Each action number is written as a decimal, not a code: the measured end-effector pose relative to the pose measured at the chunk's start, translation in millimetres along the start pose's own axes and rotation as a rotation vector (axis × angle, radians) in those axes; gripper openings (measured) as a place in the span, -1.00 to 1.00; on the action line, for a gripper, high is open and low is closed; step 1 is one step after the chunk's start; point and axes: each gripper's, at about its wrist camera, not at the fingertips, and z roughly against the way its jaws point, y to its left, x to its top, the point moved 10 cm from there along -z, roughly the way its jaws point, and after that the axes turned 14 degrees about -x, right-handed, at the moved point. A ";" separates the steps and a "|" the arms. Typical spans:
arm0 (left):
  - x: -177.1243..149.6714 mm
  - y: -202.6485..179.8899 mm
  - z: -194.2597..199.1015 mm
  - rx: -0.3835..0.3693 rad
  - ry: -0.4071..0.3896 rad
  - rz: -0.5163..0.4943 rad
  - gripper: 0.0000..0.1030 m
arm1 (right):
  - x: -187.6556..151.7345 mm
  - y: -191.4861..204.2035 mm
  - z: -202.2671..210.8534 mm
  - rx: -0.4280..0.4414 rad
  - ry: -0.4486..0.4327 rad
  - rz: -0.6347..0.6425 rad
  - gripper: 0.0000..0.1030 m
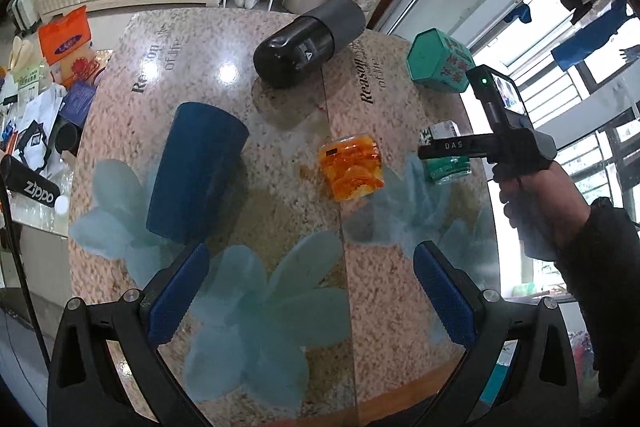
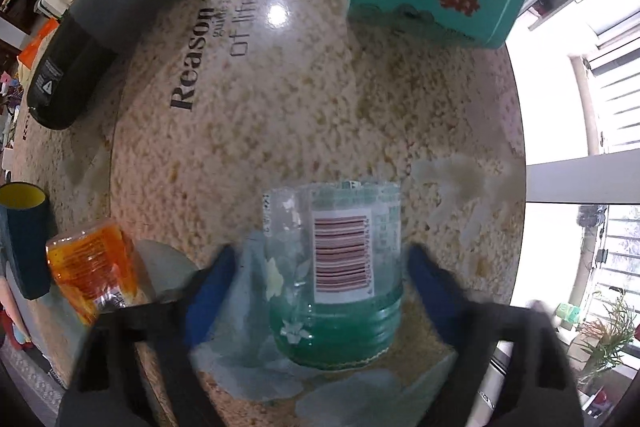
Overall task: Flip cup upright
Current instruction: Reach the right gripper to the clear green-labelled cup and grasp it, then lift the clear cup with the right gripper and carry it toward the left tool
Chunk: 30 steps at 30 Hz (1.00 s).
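Note:
A clear green cup (image 2: 336, 279) with a barcode label lies on the speckled table, its mouth pointing away from me. My right gripper (image 2: 320, 267) is open, with one blue finger on each side of the cup and a gap to each. The same cup (image 1: 444, 155) shows in the left wrist view, partly behind the right gripper (image 1: 448, 146). My left gripper (image 1: 312, 291) is open and empty, above the near part of the table. A dark blue cup (image 1: 196, 171) stands upside down just beyond its left finger. An orange clear cup (image 1: 352, 167) lies on its side mid-table.
A black and grey cylinder (image 1: 308, 43) lies on its side at the far part of the table. A teal hexagonal box (image 1: 438, 61) stands at the far right, near the table edge. Bags and boxes crowd the floor to the left (image 1: 64, 47).

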 end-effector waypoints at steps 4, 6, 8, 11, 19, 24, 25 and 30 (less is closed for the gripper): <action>-0.9 2.2 0.3 -0.008 0.002 0.011 0.99 | -5.8 0.5 -5.5 0.006 0.017 0.006 0.24; -1.4 2.3 1.2 -0.008 0.002 0.009 0.99 | -5.8 -2.8 -5.6 0.024 0.012 -0.005 0.23; -2.1 2.2 2.4 -0.008 0.003 0.006 0.99 | -4.8 -3.8 -1.6 0.035 0.009 -0.018 0.23; -4.0 3.1 5.1 -0.007 0.003 -0.001 0.99 | -8.3 -9.0 9.2 0.049 -0.015 -0.030 0.22; -12.2 8.7 11.7 -0.008 0.003 -0.029 0.99 | -32.8 -0.5 70.0 0.120 -0.096 -0.059 0.23; -20.0 11.9 19.4 -0.014 0.005 -0.046 0.99 | -73.0 22.4 91.0 0.157 -0.120 -0.059 0.23; -22.2 12.6 21.2 -0.013 0.007 -0.052 0.99 | -81.7 30.0 96.1 0.167 -0.118 -0.060 0.23; -34.0 16.5 28.6 0.001 0.020 -0.090 0.99 | -117.0 66.5 94.5 0.197 -0.103 -0.053 0.23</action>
